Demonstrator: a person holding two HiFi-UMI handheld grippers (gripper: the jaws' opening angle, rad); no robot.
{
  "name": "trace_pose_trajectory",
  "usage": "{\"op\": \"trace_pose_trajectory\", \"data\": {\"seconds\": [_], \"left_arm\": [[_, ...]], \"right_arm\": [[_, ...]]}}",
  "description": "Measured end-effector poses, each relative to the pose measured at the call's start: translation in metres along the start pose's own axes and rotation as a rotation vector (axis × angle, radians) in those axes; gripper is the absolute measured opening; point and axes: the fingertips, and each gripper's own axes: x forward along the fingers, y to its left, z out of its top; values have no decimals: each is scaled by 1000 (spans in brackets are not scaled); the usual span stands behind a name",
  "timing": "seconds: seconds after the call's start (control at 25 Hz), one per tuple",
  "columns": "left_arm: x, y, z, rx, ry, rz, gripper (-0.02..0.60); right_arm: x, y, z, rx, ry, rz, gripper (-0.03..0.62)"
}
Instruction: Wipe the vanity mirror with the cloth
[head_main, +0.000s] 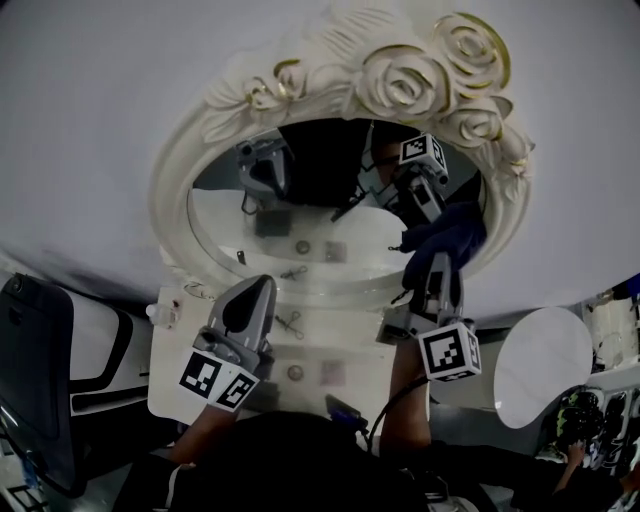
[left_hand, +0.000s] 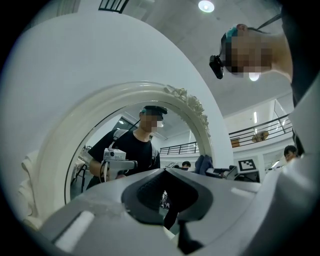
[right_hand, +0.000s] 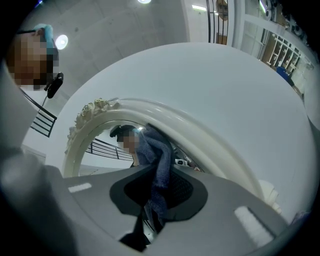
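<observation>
**Right gripper** (head_main: 437, 262) (right_hand: 154, 176): the jaws are clenched on a dark blue cloth (head_main: 450, 232) (right_hand: 159, 162). One fold of the cloth hangs down between the jaws. The rest is bunched just beyond the tips and seems to touch the glass near its right edge.

**Left gripper** (head_main: 257, 288) (left_hand: 165, 172): the jaws are drawn together with nothing between them. It hangs low and well to the left of the right gripper, in front of the mirror's lower rim and apart from the glass.

**Mirror** (head_main: 310, 215) (left_hand: 125, 145): oval glass straight ahead of both grippers, in a cream carved frame (head_main: 205, 140) (right_hand: 200, 137). Gilt-edged roses (head_main: 405, 80) stand above the right gripper. The glass reflects both grippers and the person holding them.

**Hard to make out:** the grippers cover part of the lower rim. A few small things lie on the white table (head_main: 170, 350) between the grippers, too small to identify. The cloth itself hides where it meets the glass.
</observation>
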Motion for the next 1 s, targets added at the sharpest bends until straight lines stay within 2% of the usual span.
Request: {"op": "trace_pose_trajectory", "data": {"seconds": [0.32,0.52,1.0], "left_arm": [[-11,6,10,-20,-11,7,2],[-17,6,12,-27,-15,-2,2],[-34,24,18,-54,-24,1,2]], "right_arm": [[8,25,17,-37,17,13,51],[17,49,30,-71,-7,43,51],[28,95,36,-123,-26,67,51]]}}
